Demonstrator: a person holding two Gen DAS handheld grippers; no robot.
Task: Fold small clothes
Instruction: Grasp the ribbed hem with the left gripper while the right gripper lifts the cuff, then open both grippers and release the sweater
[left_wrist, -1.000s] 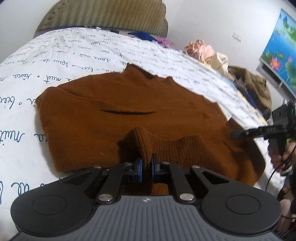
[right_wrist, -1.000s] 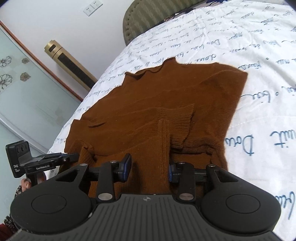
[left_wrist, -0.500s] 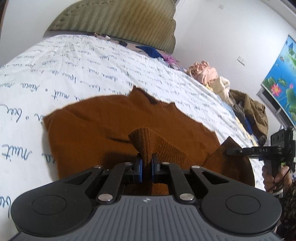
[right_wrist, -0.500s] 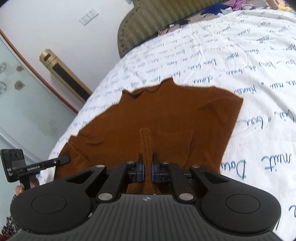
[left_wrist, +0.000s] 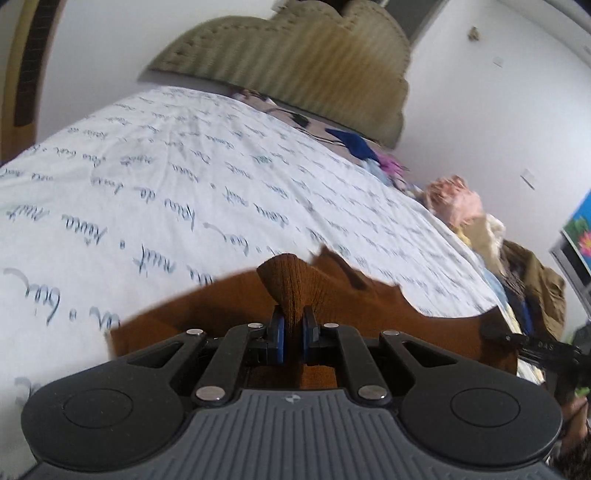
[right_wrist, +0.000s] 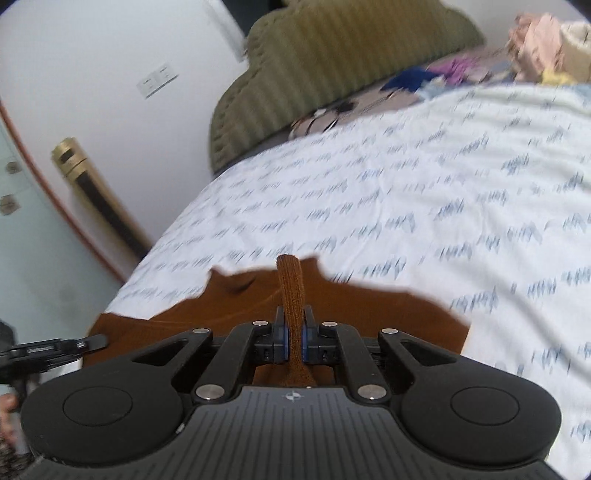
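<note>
A brown knit sweater (left_wrist: 207, 317) lies on the white bed sheet (left_wrist: 147, 199) with blue script. My left gripper (left_wrist: 293, 332) is shut on a ribbed fold of the sweater's near hem, which stands up between the blue pads. My right gripper (right_wrist: 293, 332) is shut on another narrow ribbed fold of the same sweater (right_wrist: 388, 314). Both hold the hem lifted above the sheet. The right gripper shows at the right edge of the left wrist view (left_wrist: 517, 338). The left gripper shows at the left edge of the right wrist view (right_wrist: 85, 341). The sweater's near part is hidden under the grippers.
A green padded headboard (left_wrist: 295, 66) stands at the bed's far end. A heap of loose clothes (left_wrist: 461, 206) lies along the bed's right side, with a brown garment (left_wrist: 535, 280) nearer. A gold and black column (right_wrist: 96, 192) stands by the left wall.
My right gripper has shut on the sweater's hem. Both grippers have lifted the hem and carried it forward towards the neckline, so less of the sweater shows ahead.
</note>
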